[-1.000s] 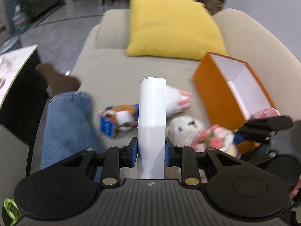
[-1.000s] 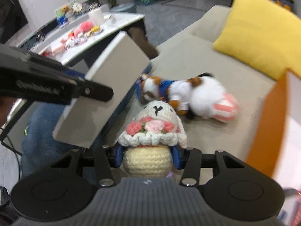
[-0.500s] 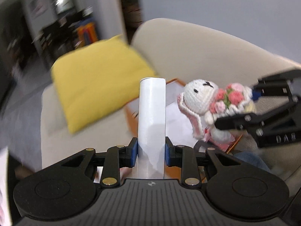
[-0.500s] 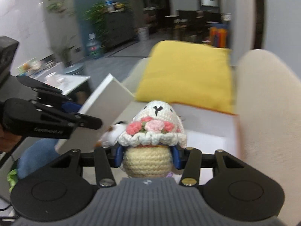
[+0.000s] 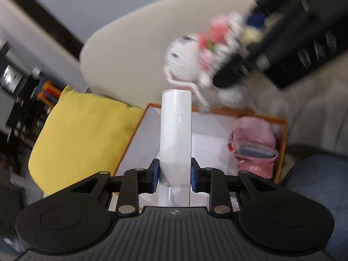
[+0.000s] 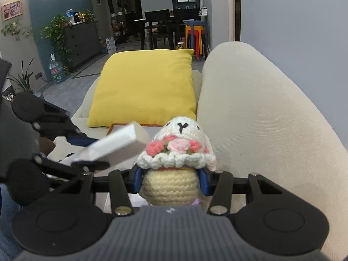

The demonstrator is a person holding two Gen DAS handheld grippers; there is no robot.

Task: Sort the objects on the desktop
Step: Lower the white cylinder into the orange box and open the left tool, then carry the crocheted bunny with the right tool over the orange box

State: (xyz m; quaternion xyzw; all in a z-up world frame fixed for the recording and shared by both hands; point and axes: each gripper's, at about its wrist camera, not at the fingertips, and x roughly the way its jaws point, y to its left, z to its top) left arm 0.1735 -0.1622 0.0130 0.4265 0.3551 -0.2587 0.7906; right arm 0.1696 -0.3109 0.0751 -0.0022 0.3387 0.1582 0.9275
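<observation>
My left gripper point(image 5: 175, 171) is shut on a flat white box point(image 5: 175, 134), held edge-on above the open orange box point(image 5: 285, 143) with its white inside. A pink pouch point(image 5: 254, 145) lies in that box's right end. My right gripper point(image 6: 171, 179) is shut on a crocheted bunny doll point(image 6: 176, 152) with pink flowers. In the left wrist view the doll point(image 5: 191, 65) and right gripper hang blurred above the box's far edge. In the right wrist view the left gripper point(image 6: 71, 145) holds the white box point(image 6: 117, 143) at left, close to the doll.
The yellow cushion point(image 6: 145, 87) lies on the beige sofa point(image 6: 261, 117) just beyond the orange box. A knee in blue jeans point(image 5: 319, 187) is at the box's right. A dining area with chairs and coloured stools point(image 6: 195, 37) lies far behind.
Both grippers have swung from the sofa seat with the plush cat up and over to the orange box. The doll now hangs higher and closer in the left wrist view. Both grips are unchanged.
</observation>
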